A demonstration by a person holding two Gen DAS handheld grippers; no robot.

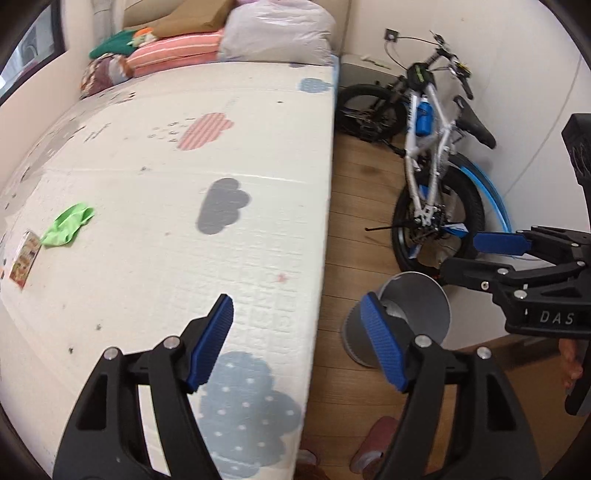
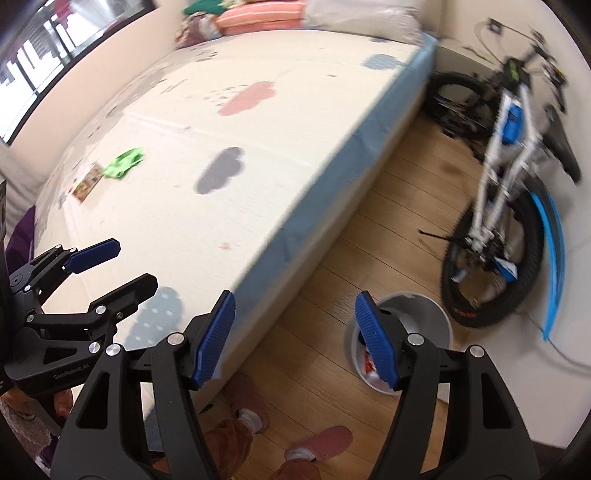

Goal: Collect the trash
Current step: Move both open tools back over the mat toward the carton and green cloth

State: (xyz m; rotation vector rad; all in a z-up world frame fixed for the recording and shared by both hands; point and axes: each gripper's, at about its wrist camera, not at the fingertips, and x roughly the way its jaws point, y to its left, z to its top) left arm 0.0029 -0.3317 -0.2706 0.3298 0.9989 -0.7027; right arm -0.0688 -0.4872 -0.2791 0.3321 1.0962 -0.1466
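Note:
A crumpled green wrapper (image 1: 68,223) and a flat printed packet (image 1: 24,257) lie on the cloud-patterned mat (image 1: 177,206) at the far left; both also show in the right wrist view, the wrapper (image 2: 123,163) and the packet (image 2: 88,182). A grey trash bin (image 1: 410,314) stands on the wood floor beside the mat, with trash inside (image 2: 370,363). My left gripper (image 1: 301,343) is open and empty over the mat's edge. My right gripper (image 2: 293,338) is open and empty, above the floor near the bin (image 2: 417,325). Each gripper shows in the other's view, the right (image 1: 480,258) and the left (image 2: 122,264).
A white and blue bicycle (image 1: 432,147) leans against the right wall. Pillows and a plastic bag (image 1: 273,33) are piled at the mat's far end. The person's slippered feet (image 2: 317,445) stand on the floor below. A window (image 2: 48,48) is at the left.

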